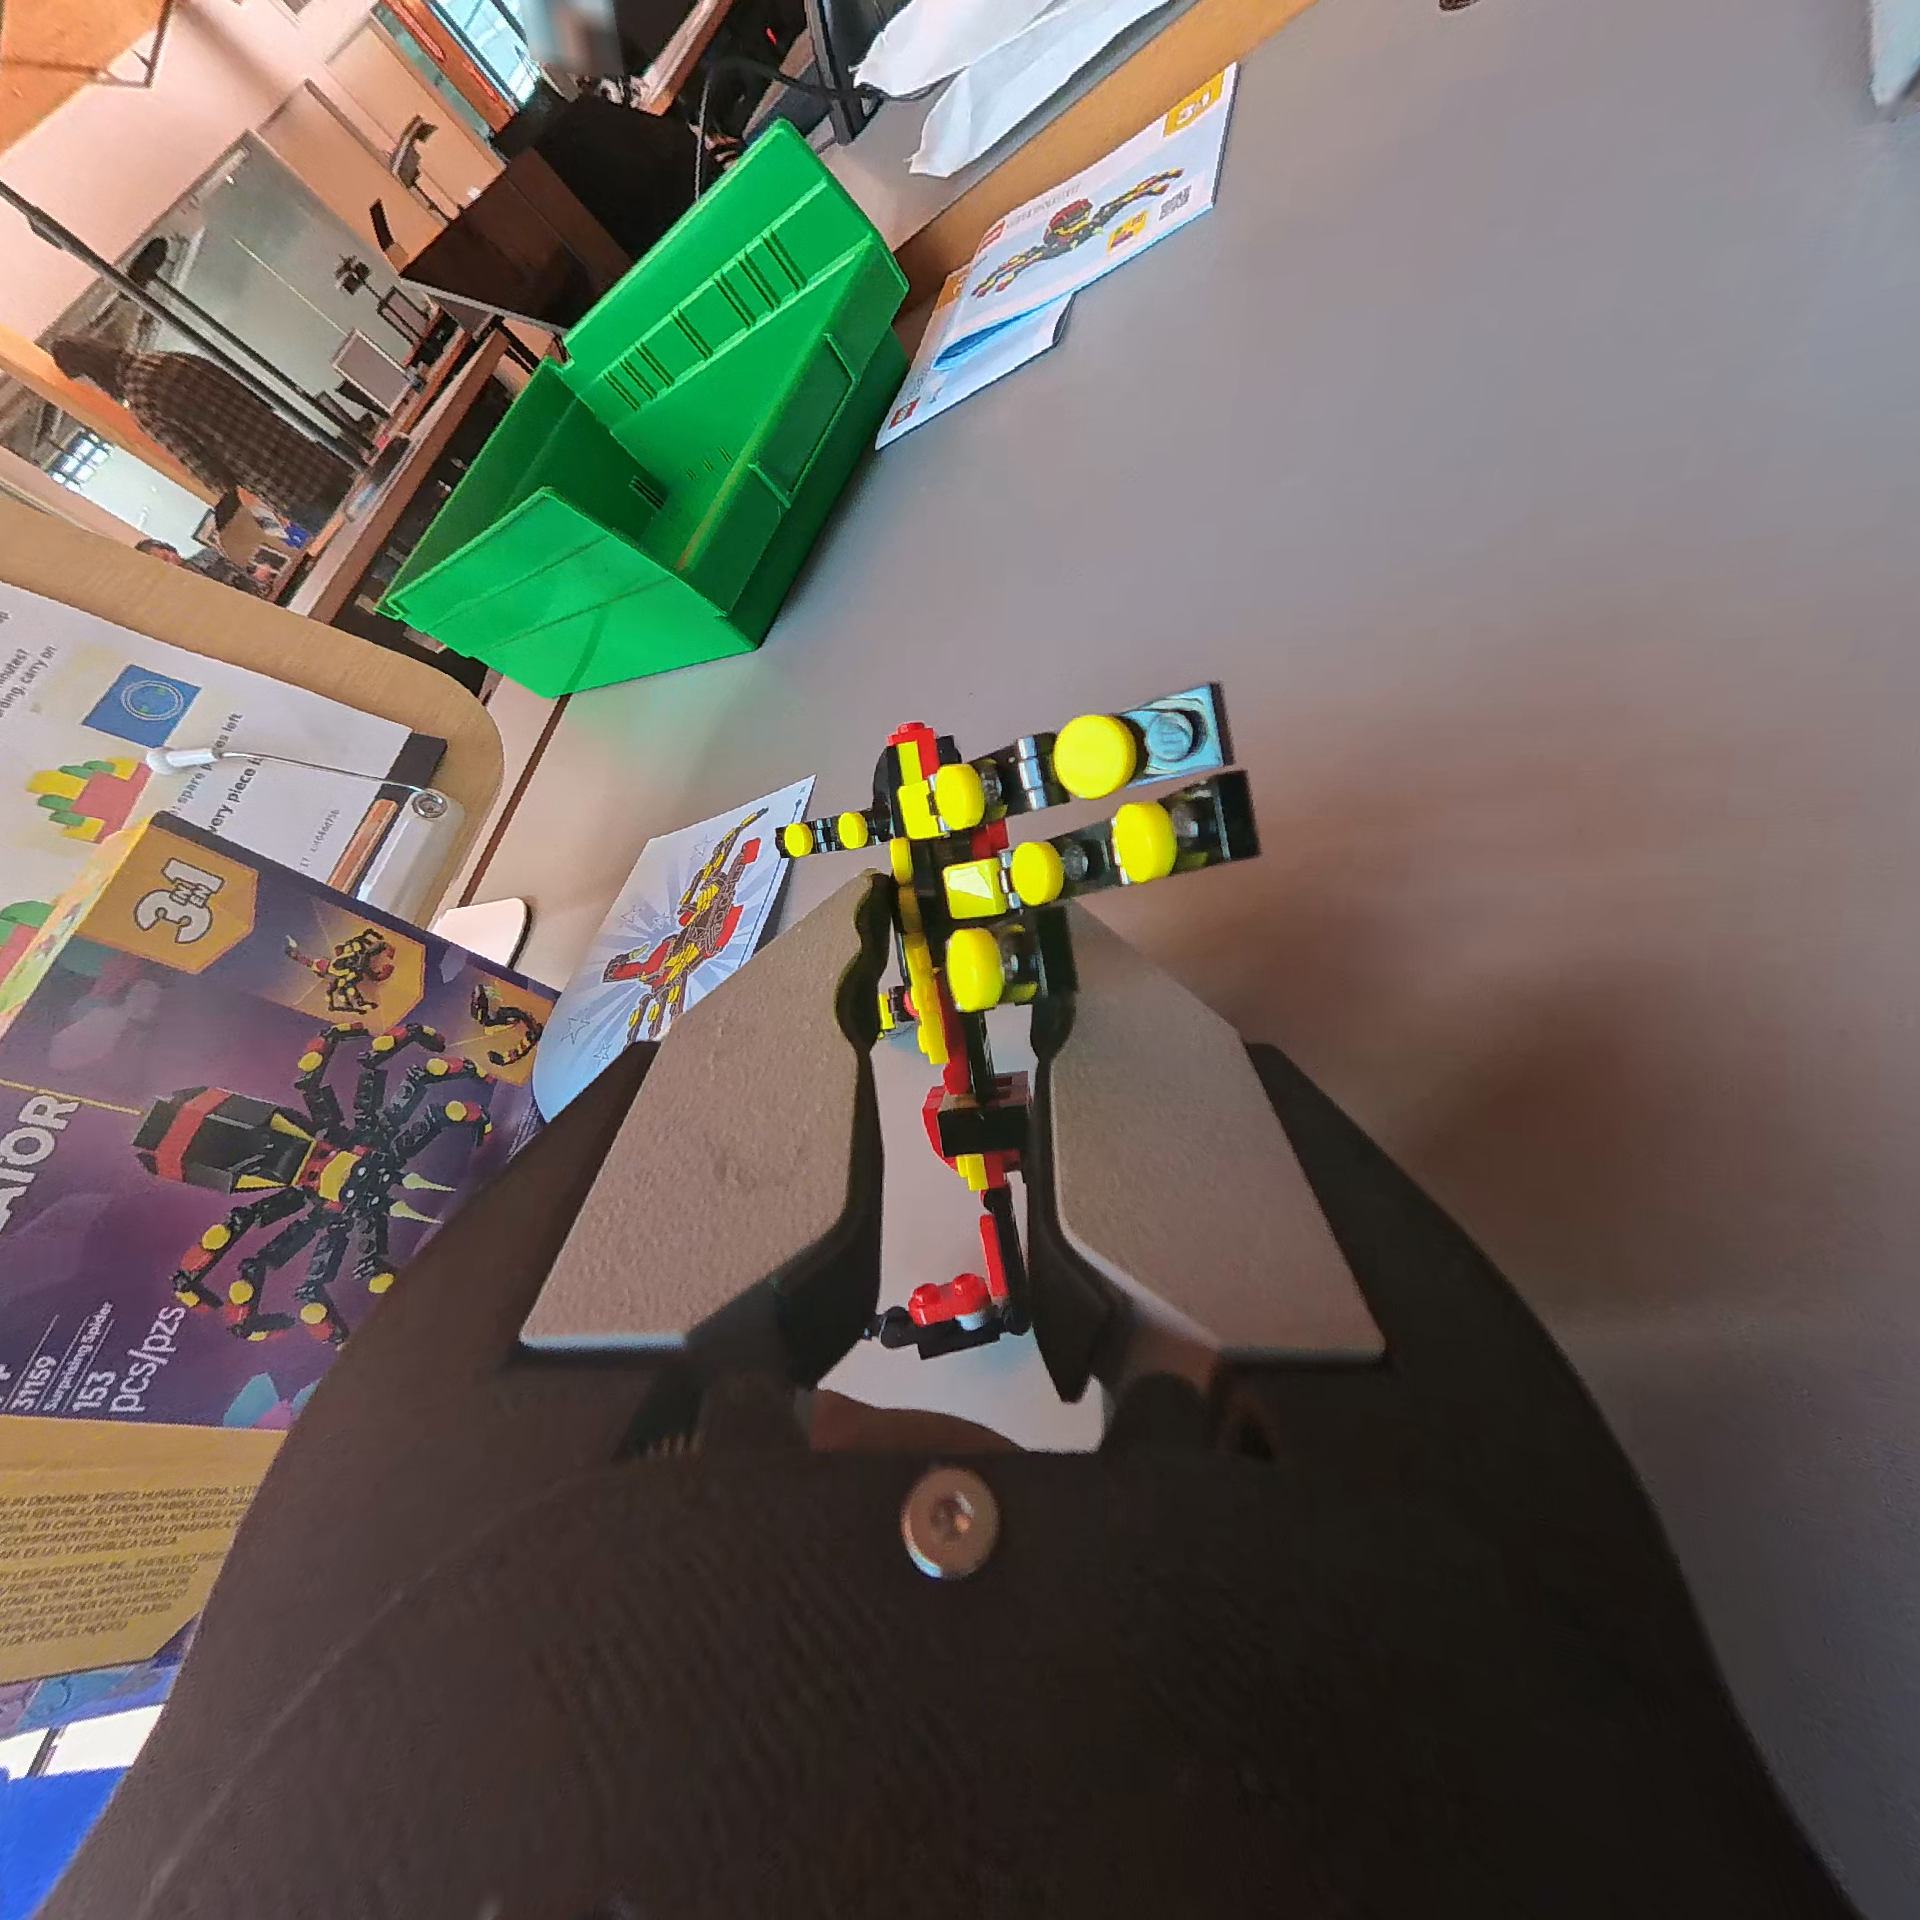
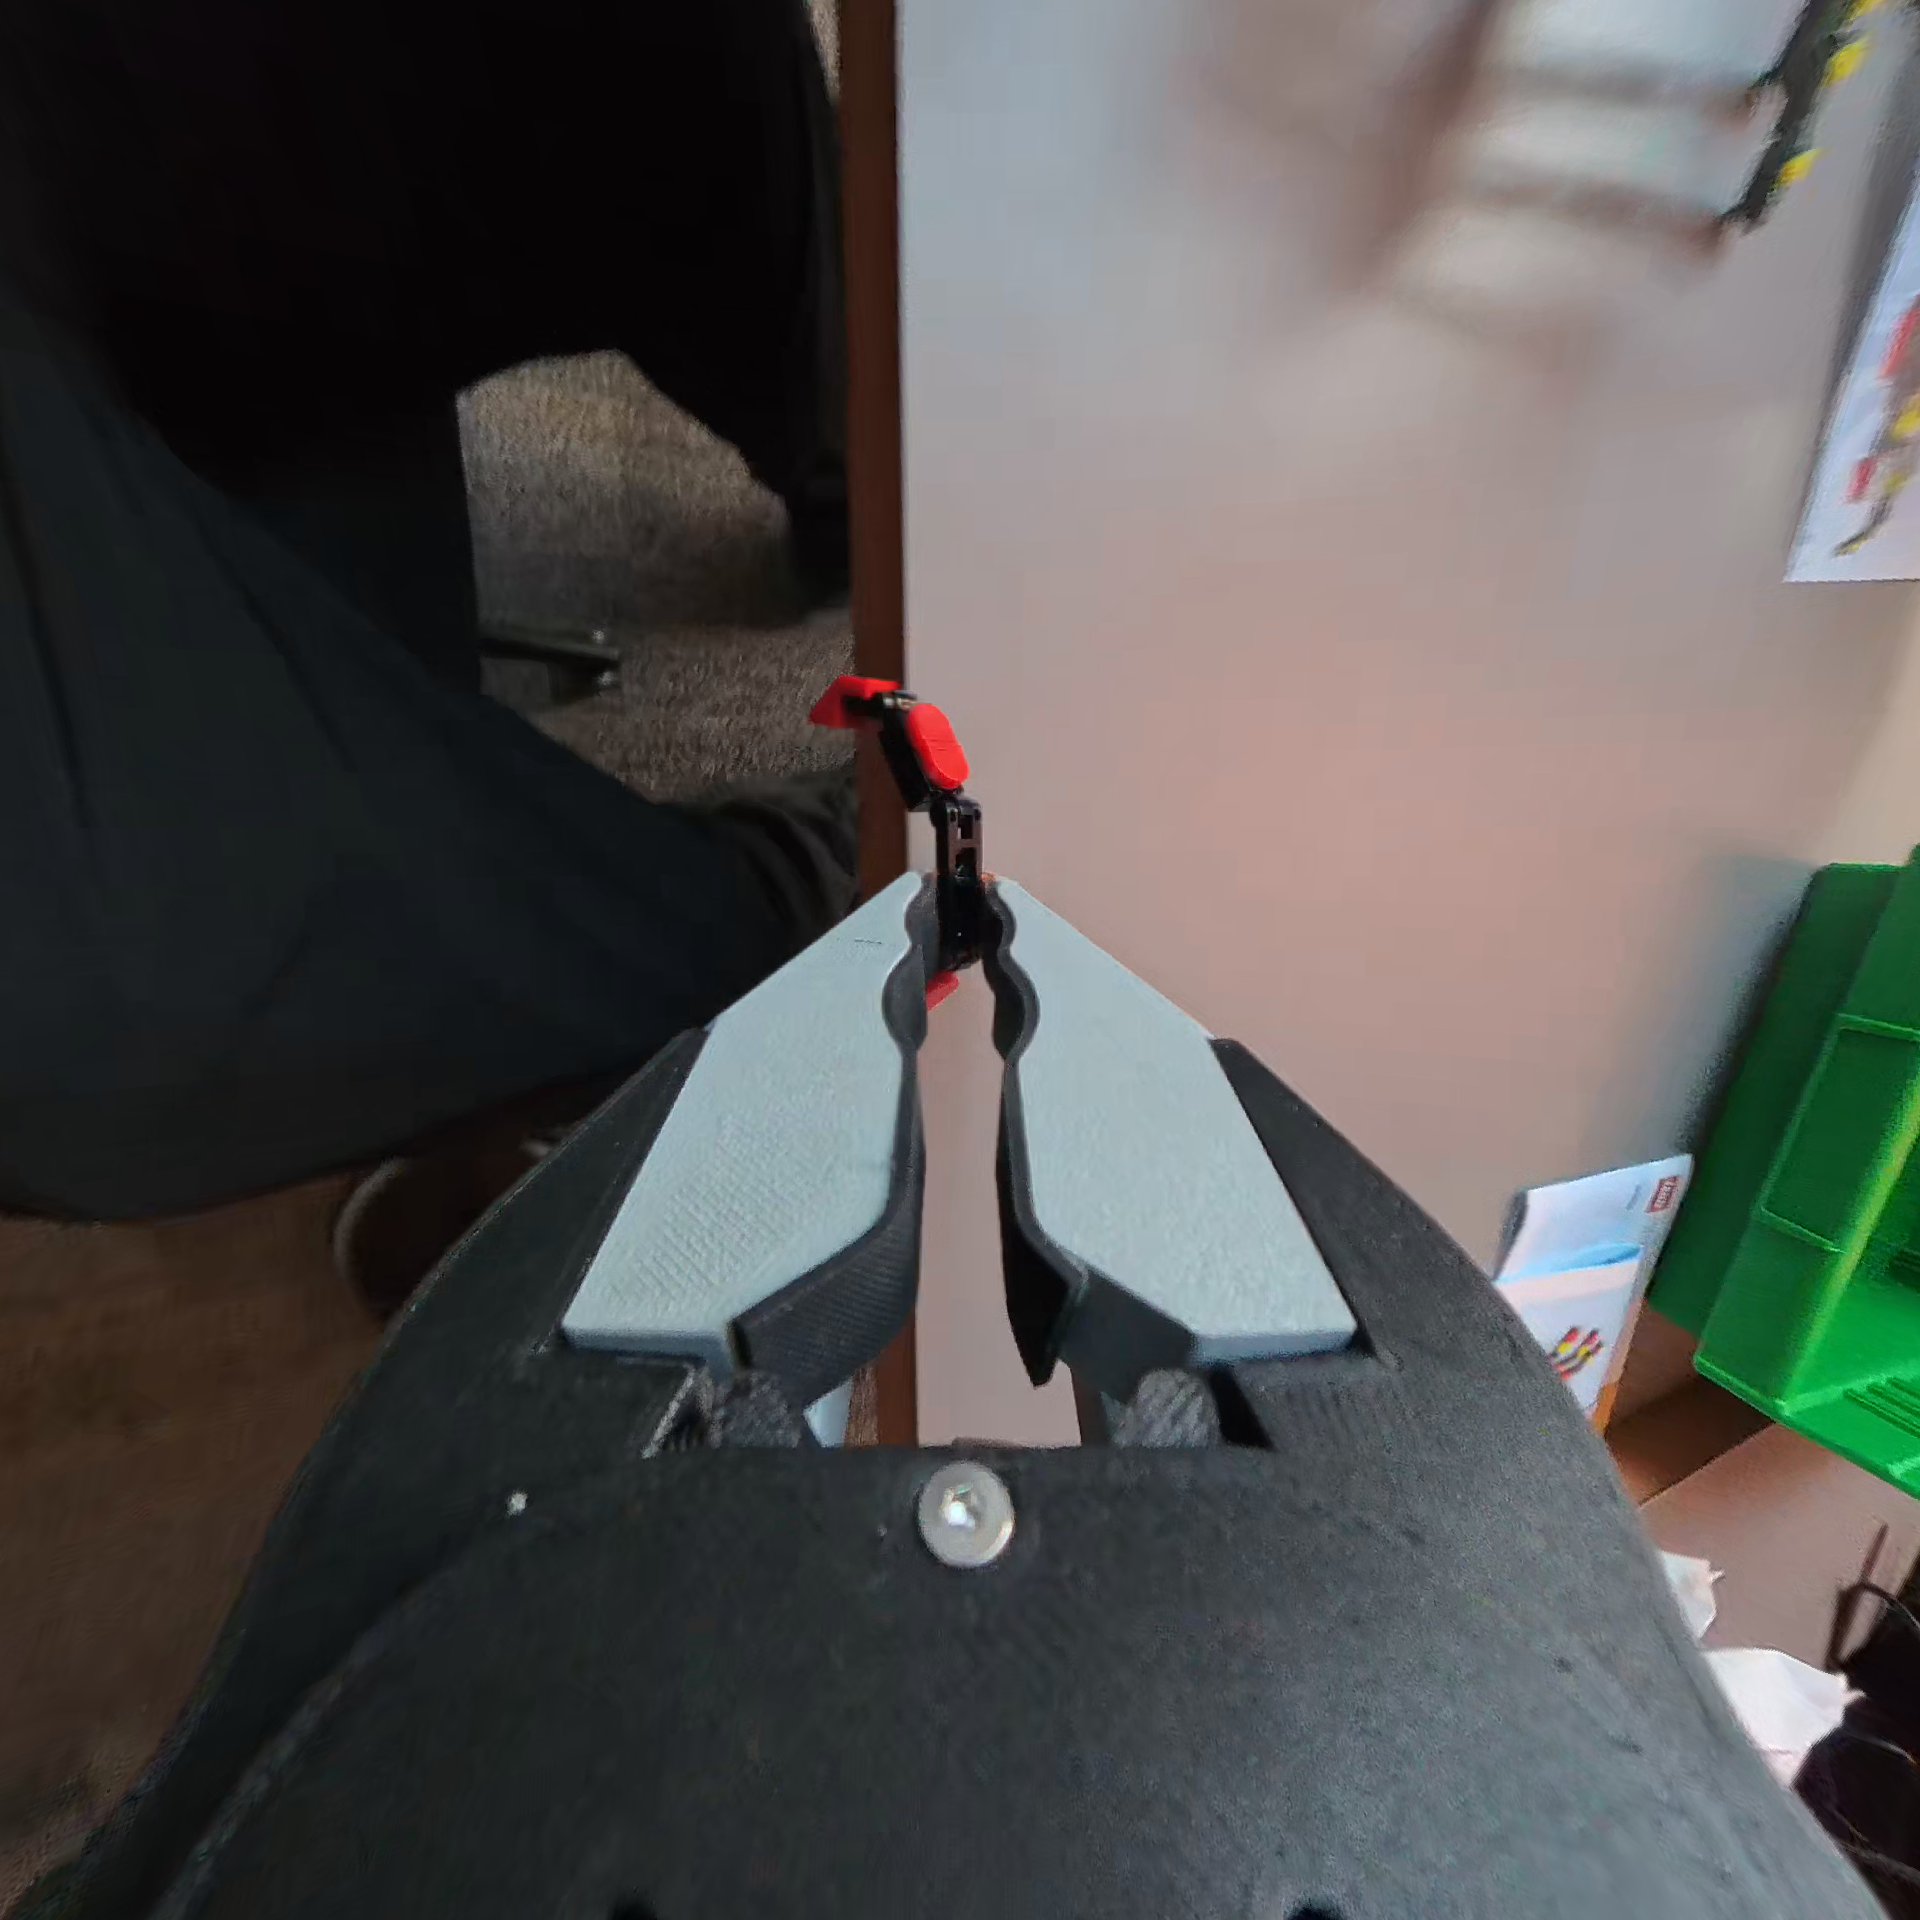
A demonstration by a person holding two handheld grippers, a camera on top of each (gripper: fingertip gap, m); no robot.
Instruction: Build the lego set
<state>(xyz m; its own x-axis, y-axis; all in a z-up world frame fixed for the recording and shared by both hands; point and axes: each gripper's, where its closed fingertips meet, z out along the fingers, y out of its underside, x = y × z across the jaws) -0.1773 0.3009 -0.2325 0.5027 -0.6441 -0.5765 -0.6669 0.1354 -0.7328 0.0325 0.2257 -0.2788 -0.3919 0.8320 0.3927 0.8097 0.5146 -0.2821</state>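
Observation:
My left gripper (image 1: 966, 914) is shut on a black, yellow and red lego spider body (image 1: 966, 883) and holds it above the grey table (image 1: 1455, 520). Black legs with yellow round tiles (image 1: 1132, 800) stick out to the right past the fingertips. My right gripper (image 2: 961, 904) is shut on a small black and red jointed lego leg piece (image 2: 930, 764) that points up from the fingertips, near the table's edge. The left gripper with the spider shows blurred at the top right of the right wrist view (image 2: 1787, 114).
A green plastic bin (image 1: 665, 457) stands at the back left and also shows in the right wrist view (image 2: 1829, 1164). Instruction booklets (image 1: 1070, 249) lie behind it. The lego box (image 1: 239, 1143) is at the left, with a leaflet (image 1: 686, 935) beside it. A person's dark-clothed leg (image 2: 260, 831) is beyond the table edge. One gripper's finger ends stand about 25 cm off the other's.

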